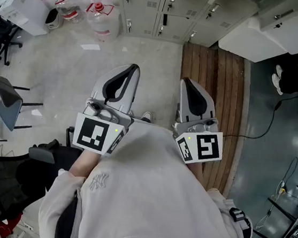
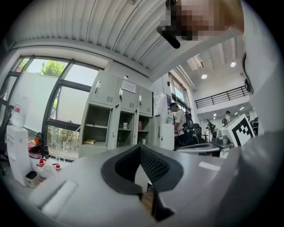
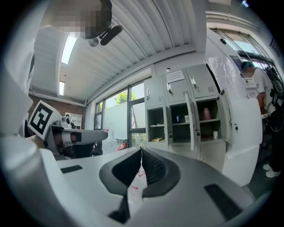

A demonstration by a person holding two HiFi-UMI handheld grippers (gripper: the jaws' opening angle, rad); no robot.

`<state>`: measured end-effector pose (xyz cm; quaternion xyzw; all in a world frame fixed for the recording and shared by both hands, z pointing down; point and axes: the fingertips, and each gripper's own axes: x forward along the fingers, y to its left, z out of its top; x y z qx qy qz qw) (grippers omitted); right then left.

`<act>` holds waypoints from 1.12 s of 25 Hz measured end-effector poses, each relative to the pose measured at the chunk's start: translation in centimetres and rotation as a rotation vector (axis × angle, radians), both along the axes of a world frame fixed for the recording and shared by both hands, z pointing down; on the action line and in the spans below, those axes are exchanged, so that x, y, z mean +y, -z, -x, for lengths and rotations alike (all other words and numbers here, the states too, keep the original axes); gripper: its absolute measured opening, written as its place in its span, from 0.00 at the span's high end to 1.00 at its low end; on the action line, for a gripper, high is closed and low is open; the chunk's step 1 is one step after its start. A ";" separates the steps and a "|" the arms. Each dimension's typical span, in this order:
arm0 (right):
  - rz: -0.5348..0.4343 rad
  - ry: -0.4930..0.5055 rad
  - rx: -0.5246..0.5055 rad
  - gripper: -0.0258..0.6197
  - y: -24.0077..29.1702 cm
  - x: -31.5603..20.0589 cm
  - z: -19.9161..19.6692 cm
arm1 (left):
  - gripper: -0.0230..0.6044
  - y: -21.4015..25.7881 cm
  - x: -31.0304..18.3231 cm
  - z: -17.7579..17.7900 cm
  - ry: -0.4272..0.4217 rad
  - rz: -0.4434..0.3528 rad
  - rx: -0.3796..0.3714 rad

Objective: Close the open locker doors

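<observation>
Locker doors (image 3: 191,128) noted open, well ahead of left gripper (image 1: 134,67) and right gripper (image 1: 185,81), both clenched empty; neither judged nearer.

Grey lockers (image 3: 177,88), middle-row doors (image 3: 227,119) open

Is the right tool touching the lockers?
Apart. The right gripper view shows the right tool in open air, with the lockers standing well behind its tips, across the floor.
</observation>
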<state>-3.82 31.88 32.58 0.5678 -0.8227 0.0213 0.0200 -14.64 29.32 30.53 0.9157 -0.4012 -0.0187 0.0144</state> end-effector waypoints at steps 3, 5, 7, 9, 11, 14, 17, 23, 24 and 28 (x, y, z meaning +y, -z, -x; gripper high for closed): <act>-0.001 -0.001 -0.002 0.94 0.0 -0.1 -0.2 | 0.96 0.0 -0.2 -0.2 0.000 0.002 -0.002; -0.003 0.002 -0.003 0.94 0.0 -0.2 -0.3 | 0.96 0.0 -0.3 -0.4 0.002 0.002 -0.002; -0.002 0.008 -0.005 0.94 0.0 -0.3 -0.4 | 0.96 0.0 -0.4 -0.6 0.005 0.003 -0.003; 0.001 0.013 -0.007 0.94 -0.1 -0.5 -0.6 | 0.96 0.0 -0.5 -0.7 0.011 0.005 -0.006; 0.002 0.016 -0.010 0.94 -0.2 -0.6 -0.7 | 0.96 0.0 -0.6 -0.8 0.016 0.005 -0.009; -0.002 0.016 -0.013 0.94 -0.3 -0.6 -1.0 | 0.96 0.0 -0.6 -0.9 0.020 0.000 -0.012; -0.005 0.020 -0.013 0.94 -0.3 -0.7 -1.4 | 0.96 0.0 -0.6 -1.4 0.020 -0.002 -0.014; -0.017 0.056 -0.032 0.94 -0.3 -0.5 -1.6 | 0.96 -0.2 -0.4 -2.0 0.021 0.009 -0.019; -0.016 0.061 -0.031 0.94 -0.5 -0.6 -1.5 | 0.96 -0.3 -0.4 -1.9 0.023 0.013 -0.018; 0.007 0.067 -0.024 0.94 -1.2 -1.0 -1.1 | 0.96 -0.8 -0.6 -1.2 0.037 0.028 -0.025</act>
